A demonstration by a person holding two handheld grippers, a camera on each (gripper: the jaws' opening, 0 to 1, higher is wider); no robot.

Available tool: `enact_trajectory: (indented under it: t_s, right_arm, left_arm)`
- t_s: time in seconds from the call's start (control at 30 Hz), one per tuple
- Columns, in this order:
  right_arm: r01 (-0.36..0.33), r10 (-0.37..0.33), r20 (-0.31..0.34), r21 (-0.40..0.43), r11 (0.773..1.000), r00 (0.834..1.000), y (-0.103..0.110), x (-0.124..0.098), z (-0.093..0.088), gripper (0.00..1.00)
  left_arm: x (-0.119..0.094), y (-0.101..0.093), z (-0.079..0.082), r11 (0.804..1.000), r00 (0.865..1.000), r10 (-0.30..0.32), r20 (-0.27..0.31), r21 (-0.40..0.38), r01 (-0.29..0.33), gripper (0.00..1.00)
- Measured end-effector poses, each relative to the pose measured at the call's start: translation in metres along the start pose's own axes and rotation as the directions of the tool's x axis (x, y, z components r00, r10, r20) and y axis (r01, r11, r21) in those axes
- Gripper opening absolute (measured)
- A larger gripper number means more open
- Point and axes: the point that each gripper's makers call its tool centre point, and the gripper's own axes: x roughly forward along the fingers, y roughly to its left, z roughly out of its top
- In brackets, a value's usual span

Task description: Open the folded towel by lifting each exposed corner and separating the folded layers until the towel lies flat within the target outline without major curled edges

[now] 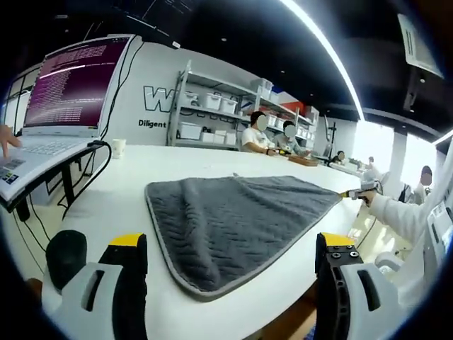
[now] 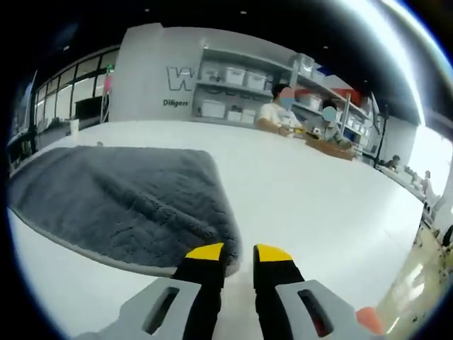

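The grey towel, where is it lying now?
The grey towel lies on the white table, between the left gripper's open jaws in the left gripper view; in the right gripper view it sits left of the right gripper.

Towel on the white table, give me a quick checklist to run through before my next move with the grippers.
1. Towel in reach of both grippers: ok, it lies just ahead of each.
2. Left gripper open and empty: ok, jaws wide apart, near edge of the towel between them.
3. Right gripper ready to pinch: cannot tell, jaws nearly together with a slim gap, nothing between them, tips beside the towel's corner.
4. Towel flat without curled edges: not ok, surface shows ripples and its far edge rises in the left gripper view.
5. Target outline visible on the table: cannot tell, no marking shows.
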Motion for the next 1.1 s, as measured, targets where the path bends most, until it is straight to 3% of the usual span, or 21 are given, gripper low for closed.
enact_trajectory:
  t_s: [0.13, 0.27, 0.47, 0.7, 0.9, 0.97, 1.1]
  right_arm:
    - [-0.023, 0.022, 0.051, 0.027, 0.999, 0.998, -0.010, -0.021, 0.008, 0.27]
    - [-0.076, 0.073, 0.129, 0.016, 0.997, 0.989, -0.014, -0.050, 0.025, 0.34]
    - [-0.195, 0.200, 0.190, -0.047, 0.980, 0.961, 0.011, -0.098, 0.047, 0.52]
    - [-0.359, 0.368, 0.128, -0.085, 0.929, 0.921, 0.057, -0.133, 0.041, 0.83]
    - [-0.405, 0.418, 0.106, -0.121, 0.906, 0.902, 0.075, -0.148, 0.040, 0.94]
    - [-0.439, 0.451, 0.079, -0.132, 0.889, 0.889, 0.088, -0.155, 0.037, 0.99]
    - [-0.454, 0.467, 0.060, -0.152, 0.878, 0.882, 0.097, -0.160, 0.035, 0.99]
  left_arm:
    - [0.001, -0.006, 0.001, 1.000, 1.000, 0.009, -0.006, 0.027, -0.009, 0.98]
    - [0.003, -0.012, 0.001, 0.999, 1.000, 0.005, -0.012, 0.040, -0.004, 0.98]
    - [0.007, -0.021, 0.000, 0.997, 0.999, 0.006, -0.035, 0.079, -0.003, 0.98]
    - [0.000, -0.020, 0.005, 0.993, 0.998, 0.037, -0.043, 0.114, -0.032, 0.98]
    - [-0.007, -0.016, 0.003, 0.992, 0.996, 0.064, -0.067, 0.113, -0.056, 0.99]
    - [-0.010, -0.016, 0.000, 0.989, 0.993, 0.085, -0.085, 0.127, -0.074, 0.99]
    - [-0.012, -0.019, -0.002, 0.989, 0.992, 0.085, -0.097, 0.126, -0.072, 0.99]
